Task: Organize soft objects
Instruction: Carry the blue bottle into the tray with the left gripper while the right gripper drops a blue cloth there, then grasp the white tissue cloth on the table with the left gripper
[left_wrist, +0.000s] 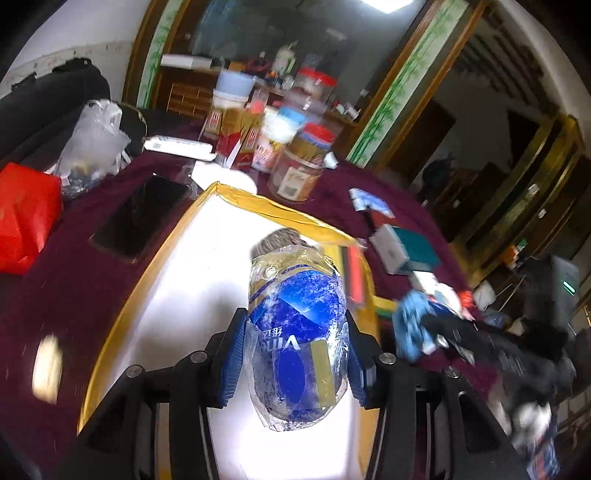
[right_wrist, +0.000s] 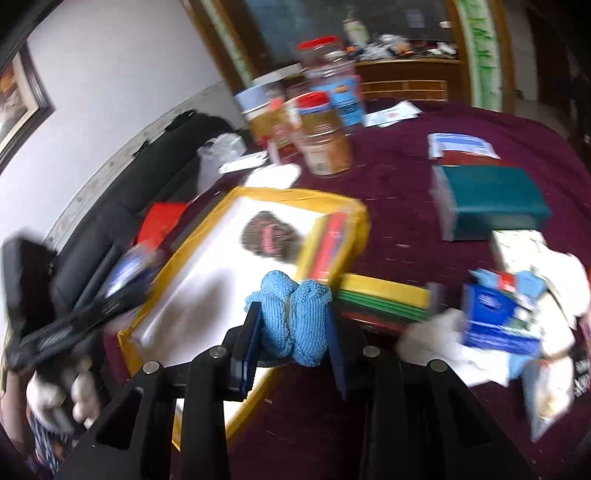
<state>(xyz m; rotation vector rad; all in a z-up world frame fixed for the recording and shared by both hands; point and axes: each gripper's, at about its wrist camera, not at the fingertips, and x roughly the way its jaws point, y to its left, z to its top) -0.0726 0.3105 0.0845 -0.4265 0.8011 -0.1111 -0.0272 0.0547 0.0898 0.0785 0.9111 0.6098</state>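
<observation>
The left claw (left_wrist: 295, 354) is closed about halfway on a blue tissue pack (left_wrist: 295, 332) in crinkly clear wrap, its blue pads pressing both long sides so that the pack hangs over the white floor of the yellow-rimmed tray (left_wrist: 218, 188). The right claw (right_wrist: 291, 325) is drawn in narrower on a pair of blue knitted booties (right_wrist: 291, 314), pinched side by side between the pads above the near edge of that same tray (right_wrist: 354, 206). Both loads look very light and should yield under pressure: the tissue pack would probably dent and its glossy film could slide against the pads, so a hold across the middle of its long sides, as here, seems the safest. The booties are soft yarn that compresses a lot; being two loose pieces, one might slip out if the squeeze eases, so gripping both through their thick middles seems wise. Neither is fragile, so a gentle drop into the tray should do no harm. Already lying in the tray is a brown knitted piece (right_wrist: 269, 236) near the far corner, beside a flat red and yellow box (right_wrist: 332, 243) propped along the right rim. More soft things, a white cloth (right_wrist: 439, 332) and another tissue pack (right_wrist: 495, 317), wait on the maroon worktop (right_wrist: 406, 184) to the right.
</observation>
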